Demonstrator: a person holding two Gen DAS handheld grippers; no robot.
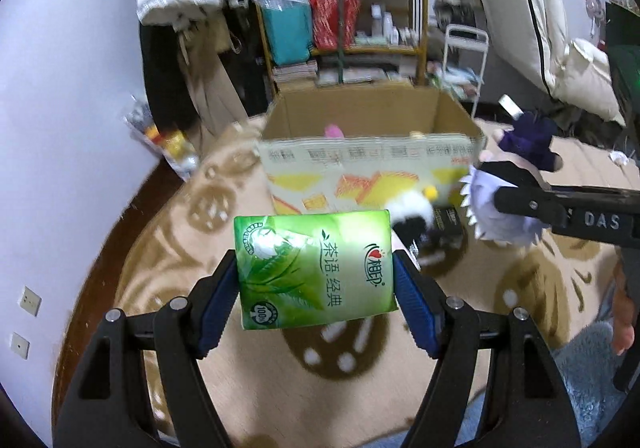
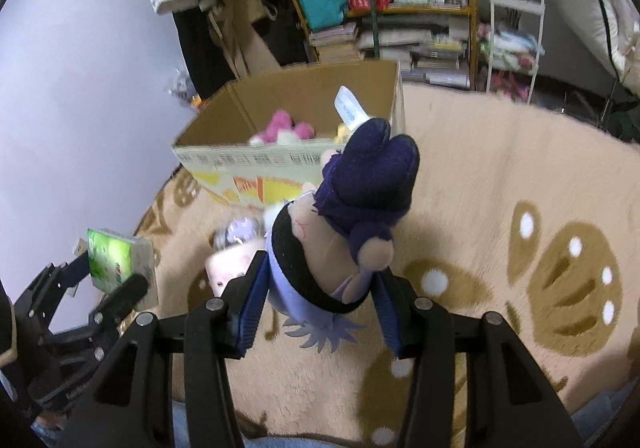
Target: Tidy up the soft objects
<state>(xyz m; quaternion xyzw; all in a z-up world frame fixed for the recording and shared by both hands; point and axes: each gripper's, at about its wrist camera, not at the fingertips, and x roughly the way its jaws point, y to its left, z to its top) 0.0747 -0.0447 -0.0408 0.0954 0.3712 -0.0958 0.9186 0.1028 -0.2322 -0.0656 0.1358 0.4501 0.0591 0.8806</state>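
Observation:
My left gripper [image 1: 316, 280] is shut on a green tissue pack [image 1: 314, 268] and holds it above the rug, short of the open cardboard box [image 1: 360, 164]. My right gripper [image 2: 318, 304] is shut on a plush doll [image 2: 344, 232] with purple clothes and pale spiky hair, held upside down above the rug. The doll also shows in the left wrist view [image 1: 516, 184], at the box's right corner. The tissue pack shows in the right wrist view [image 2: 120, 260], at the left. The box [image 2: 280, 164] holds a pink plush [image 2: 284, 126] and a yellowish toy.
A beige patterned rug [image 2: 500, 188] covers the floor. More soft toys [image 1: 412, 212] lie on it in front of the box. A wooden shelf [image 1: 340, 8] packed with items stands behind the box, a white rack [image 2: 516, 40] to its right, a white wall [image 1: 60, 108] at left.

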